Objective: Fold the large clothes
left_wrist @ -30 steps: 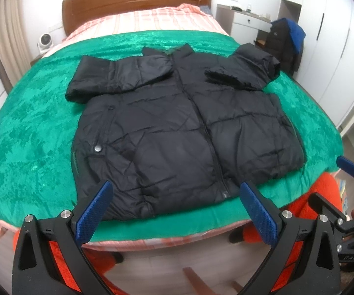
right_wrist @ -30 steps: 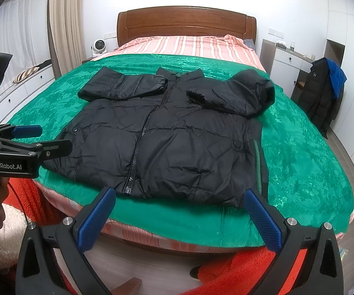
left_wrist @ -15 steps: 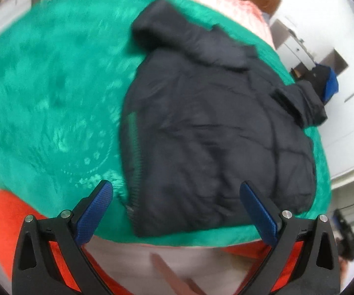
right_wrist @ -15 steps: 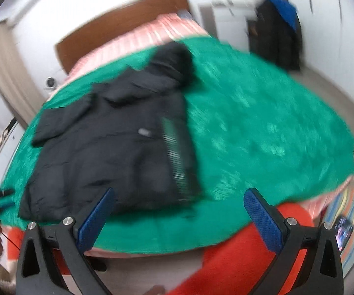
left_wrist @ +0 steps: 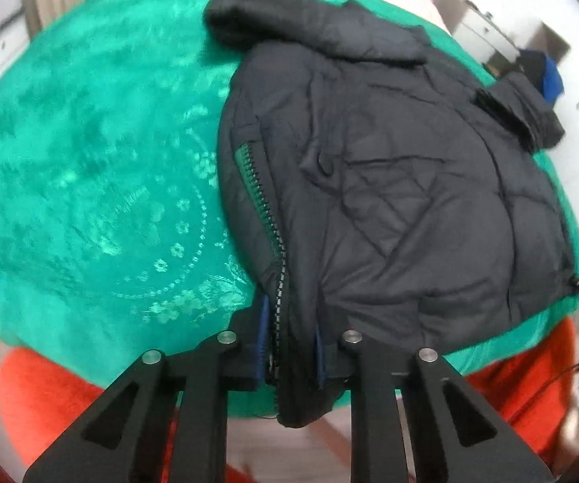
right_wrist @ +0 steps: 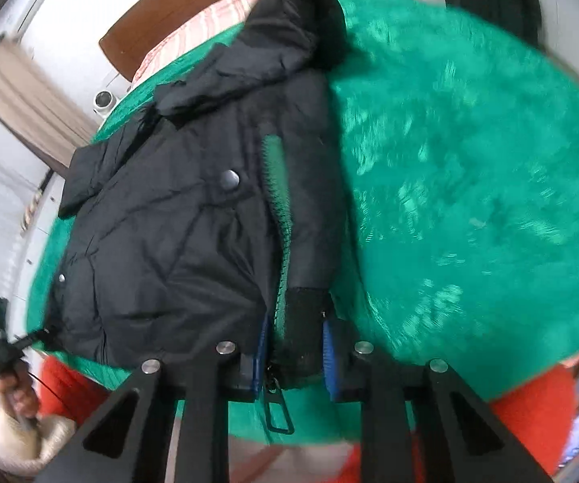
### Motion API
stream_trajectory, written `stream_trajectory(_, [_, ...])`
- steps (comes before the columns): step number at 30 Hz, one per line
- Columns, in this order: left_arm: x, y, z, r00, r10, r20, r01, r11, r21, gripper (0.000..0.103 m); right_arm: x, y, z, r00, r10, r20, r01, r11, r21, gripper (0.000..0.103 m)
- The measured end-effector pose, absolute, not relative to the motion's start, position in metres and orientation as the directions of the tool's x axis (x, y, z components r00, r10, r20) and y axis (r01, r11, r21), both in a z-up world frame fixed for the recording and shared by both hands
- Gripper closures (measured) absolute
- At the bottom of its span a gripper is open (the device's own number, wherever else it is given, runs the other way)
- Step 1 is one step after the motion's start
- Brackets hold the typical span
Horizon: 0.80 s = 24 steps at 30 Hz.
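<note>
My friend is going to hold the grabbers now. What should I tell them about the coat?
Left gripper: closing on the black jacket, pads on one bottom corner by its side zipper.
Right gripper: shut on the other bottom corner, zipper pull dangling below.
The jacket lies flat on the green bedspread, sleeves already folded across the chest.
Done: both hem corners gripped.
Left: probably lift the hem up toward the collar, then let go.

Jacket [left_wrist: 390,185] on bedspread [left_wrist: 88,161], hem nearest
</note>
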State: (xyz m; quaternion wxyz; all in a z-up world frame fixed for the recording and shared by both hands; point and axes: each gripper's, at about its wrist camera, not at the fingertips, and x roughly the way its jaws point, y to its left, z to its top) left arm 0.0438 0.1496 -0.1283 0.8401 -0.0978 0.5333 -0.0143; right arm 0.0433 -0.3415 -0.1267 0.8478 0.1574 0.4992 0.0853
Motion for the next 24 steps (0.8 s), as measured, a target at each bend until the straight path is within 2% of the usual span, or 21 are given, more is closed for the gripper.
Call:
stream_trajectory(3, [0.036, 0.146, -0.127, 0.420, -0.112, -0.901, -0.055, 0.987, -0.149, 0.087, 0.026, -0.339, -0.121, 0.513, 0.261, -0.818, 0.025, 0.948, 0.318, 0.081])
stream_trajectory(9, [0.039, 0.138, -0.144, 0.396, -0.050, -0.917, -0.064, 0.995, -0.082, 0.086, 0.022, -0.338, -0.156, 0.473, 0.258, -0.843, 0.087, 0.938, 0.336, 0.081])
stream_trajectory(12, [0.035, 0.131, -0.143, 0.412, -0.003, -0.911, -0.044, 0.999, -0.023, 0.082, 0.020, -0.333, -0.152, 0.486, 0.229, -0.843, 0.069, 0.952, 0.298, 0.080])
stream_trajectory(14, [0.034, 0.130, -0.140, 0.419, 0.033, -0.908, -0.051, 0.999, 0.013, 0.070, 0.013, -0.333, -0.148, 0.504, 0.217, -0.836, 0.082, 0.952, 0.296, 0.072])
stream_trajectory(15, [0.032, 0.129, -0.137, 0.421, 0.052, -0.906, -0.060, 0.998, 0.030, 0.064, 0.009, -0.335, -0.145, 0.513, 0.199, -0.835, 0.095, 0.953, 0.286, 0.060])
stream_trajectory(16, [0.026, 0.129, -0.129, 0.429, 0.074, -0.900, -0.071, 0.996, 0.048, 0.051, 0.005, -0.338, -0.142, 0.528, 0.174, -0.831, 0.109, 0.957, 0.269, 0.049])
stream_trajectory(17, [0.023, 0.129, -0.123, 0.444, 0.078, -0.892, -0.075, 0.996, 0.050, 0.037, -0.002, -0.342, -0.137, 0.553, 0.150, -0.819, 0.119, 0.959, 0.256, 0.044])
stream_trajectory(18, [0.018, 0.129, -0.116, 0.472, 0.081, -0.878, -0.081, 0.996, 0.048, 0.032, -0.008, -0.343, -0.133, 0.575, 0.133, -0.807, 0.124, 0.961, 0.247, 0.036])
stream_trajectory(19, [0.014, 0.132, -0.107, 0.503, 0.086, -0.860, -0.090, 0.995, 0.047, 0.022, -0.015, -0.344, -0.126, 0.605, 0.106, -0.789, 0.132, 0.964, 0.230, 0.031])
stream_trajectory(20, [0.010, 0.134, -0.094, 0.544, 0.100, -0.833, -0.104, 0.993, 0.051, 0.011, -0.021, -0.344, -0.120, 0.628, 0.082, -0.774, 0.137, 0.967, 0.214, 0.028])
stream_trajectory(22, [0.010, 0.135, -0.079, 0.601, 0.134, -0.788, -0.129, 0.989, 0.070, 0.000, -0.031, -0.342, -0.111, 0.667, 0.052, -0.743, 0.135, 0.972, 0.190, 0.026])
stream_trajectory(24, [0.019, 0.134, -0.077, 0.609, 0.194, -0.769, -0.162, 0.980, 0.119, 0.000, -0.037, -0.334, -0.105, 0.697, 0.042, -0.716, 0.117, 0.978, 0.172, 0.026])
